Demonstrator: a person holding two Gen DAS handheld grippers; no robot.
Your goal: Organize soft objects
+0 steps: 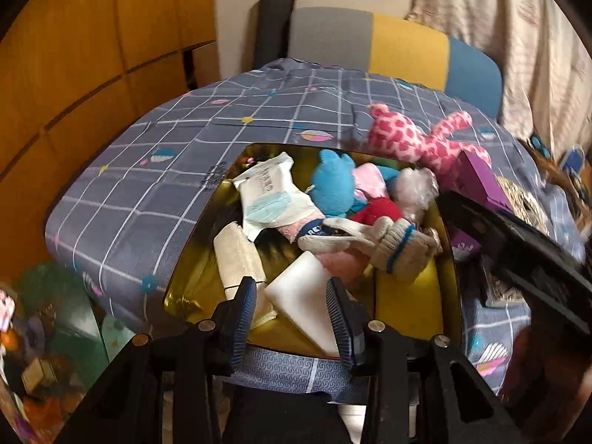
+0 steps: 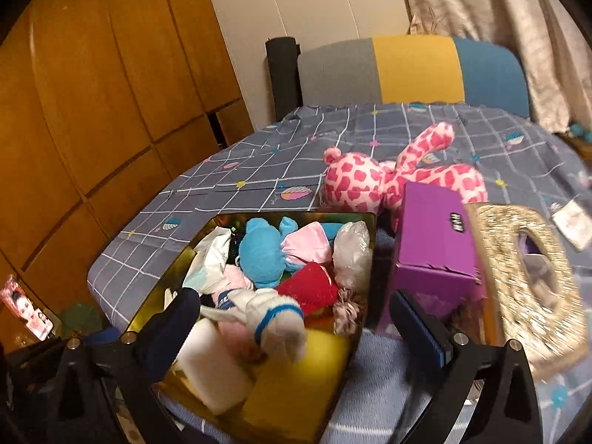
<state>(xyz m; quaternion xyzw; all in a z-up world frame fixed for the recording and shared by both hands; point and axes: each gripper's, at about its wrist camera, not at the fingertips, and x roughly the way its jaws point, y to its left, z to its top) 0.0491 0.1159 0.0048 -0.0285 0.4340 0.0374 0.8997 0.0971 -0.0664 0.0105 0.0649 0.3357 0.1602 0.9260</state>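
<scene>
Checked grey-blue tablecloth [image 2: 288, 162] over table, wooden cabinets behind. Gold tin [image 1: 449, 277] crammed with soft things: blue plush [image 1: 331, 183], knit glove [image 1: 397, 249] lying crosswise, cuff toward right. Pink spotted plush [image 2: 373, 181] beside tin on cloth, long axis across table, head toward left. Left gripper [image 1: 292, 298] half apart over white sponge [image 1: 307, 296], grip unclear. Right gripper [image 2: 296, 318] spread wide above tin, nothing held.

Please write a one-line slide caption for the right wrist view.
Open right gripper over a gold tin of soft items, a white glove on top; pink plush toy outside.
</scene>
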